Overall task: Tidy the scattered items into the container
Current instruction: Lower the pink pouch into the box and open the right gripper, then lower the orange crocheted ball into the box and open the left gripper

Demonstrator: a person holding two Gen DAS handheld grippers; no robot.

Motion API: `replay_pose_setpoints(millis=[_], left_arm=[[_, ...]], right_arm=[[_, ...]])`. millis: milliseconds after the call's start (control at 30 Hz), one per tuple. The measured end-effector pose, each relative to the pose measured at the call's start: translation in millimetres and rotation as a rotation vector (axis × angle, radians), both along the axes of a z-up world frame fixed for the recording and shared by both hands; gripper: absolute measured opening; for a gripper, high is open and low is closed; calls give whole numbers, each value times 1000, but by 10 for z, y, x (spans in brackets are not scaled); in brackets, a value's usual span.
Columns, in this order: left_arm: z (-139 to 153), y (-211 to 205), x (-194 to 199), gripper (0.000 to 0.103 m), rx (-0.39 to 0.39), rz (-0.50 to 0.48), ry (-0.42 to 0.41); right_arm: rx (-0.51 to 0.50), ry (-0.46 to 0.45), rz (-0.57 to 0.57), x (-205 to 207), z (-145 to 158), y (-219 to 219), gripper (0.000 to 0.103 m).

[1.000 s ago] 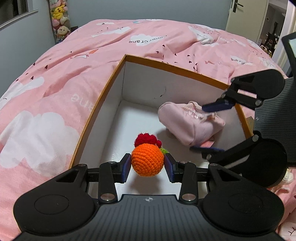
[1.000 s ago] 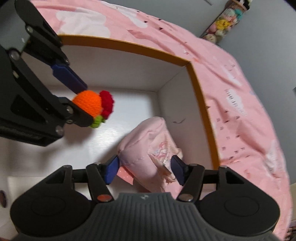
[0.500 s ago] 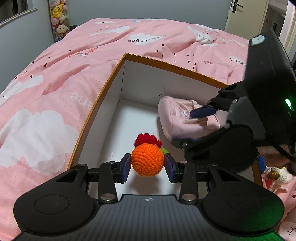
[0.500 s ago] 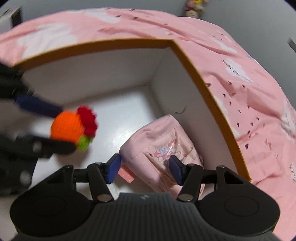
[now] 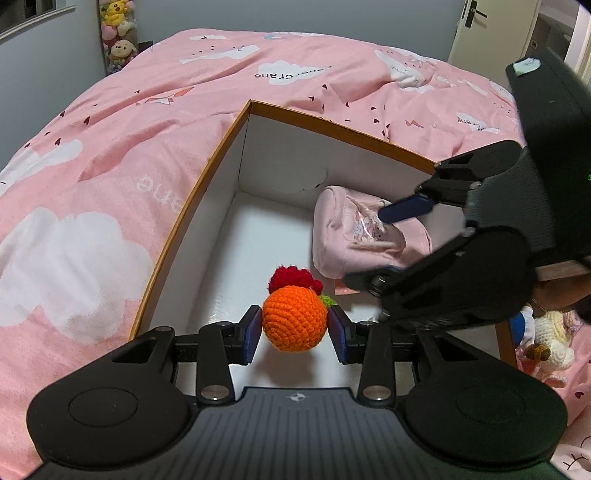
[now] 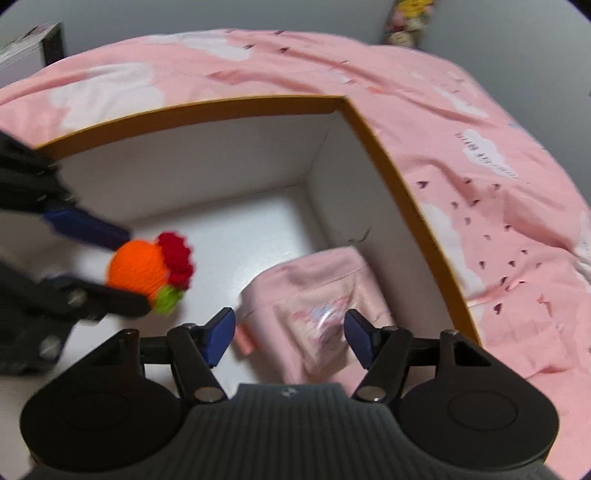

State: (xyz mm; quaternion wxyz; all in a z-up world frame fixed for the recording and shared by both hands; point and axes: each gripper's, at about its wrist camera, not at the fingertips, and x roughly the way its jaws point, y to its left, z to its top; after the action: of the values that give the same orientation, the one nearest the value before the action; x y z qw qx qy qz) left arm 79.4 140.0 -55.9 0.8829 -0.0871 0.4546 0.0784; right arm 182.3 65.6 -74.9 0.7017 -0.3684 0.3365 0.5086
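crochet ball: soft, light, squashy; held over the box floor by left gripper, pads on its sides (best hold: orange body).
pink pouch: limp fabric, lying in box.
right gripper: jaws apart astride pouch, prob. not pinching.

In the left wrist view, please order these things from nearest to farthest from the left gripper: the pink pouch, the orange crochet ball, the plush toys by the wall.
1. Orange crochet ball: between the pads of the left gripper.
2. Pink pouch: inside the box, ahead and right.
3. Plush toys: far left, by the wall beyond the bed.
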Motion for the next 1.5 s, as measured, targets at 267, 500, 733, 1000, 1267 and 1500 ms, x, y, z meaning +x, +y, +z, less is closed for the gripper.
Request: replay_pose_setpoints(millis=[267,500,733,1000,1267,1500], left_arm=[[24,2,-8,45,-11,-3,-4],[37,-55,-16,45,-31,-55,-12],[17,-73,43,44,-109,-119,-25],[-48,-219,296,44,-123,-184,0],[-182,-387,575,44,-131,-242,59],[-300,-479,670,44,-110,-305,102]], right_arm=[[-100,-36,87,49,-58,103,39],[-121,-25,102,181,-60,200,39],[-13,9,38,134,139,-61,38],[251,-34,-253,168,573,-854,39],[427,-6,-496,101,602,-1476,39],[456,46,-575,39,447,-1676,39]])
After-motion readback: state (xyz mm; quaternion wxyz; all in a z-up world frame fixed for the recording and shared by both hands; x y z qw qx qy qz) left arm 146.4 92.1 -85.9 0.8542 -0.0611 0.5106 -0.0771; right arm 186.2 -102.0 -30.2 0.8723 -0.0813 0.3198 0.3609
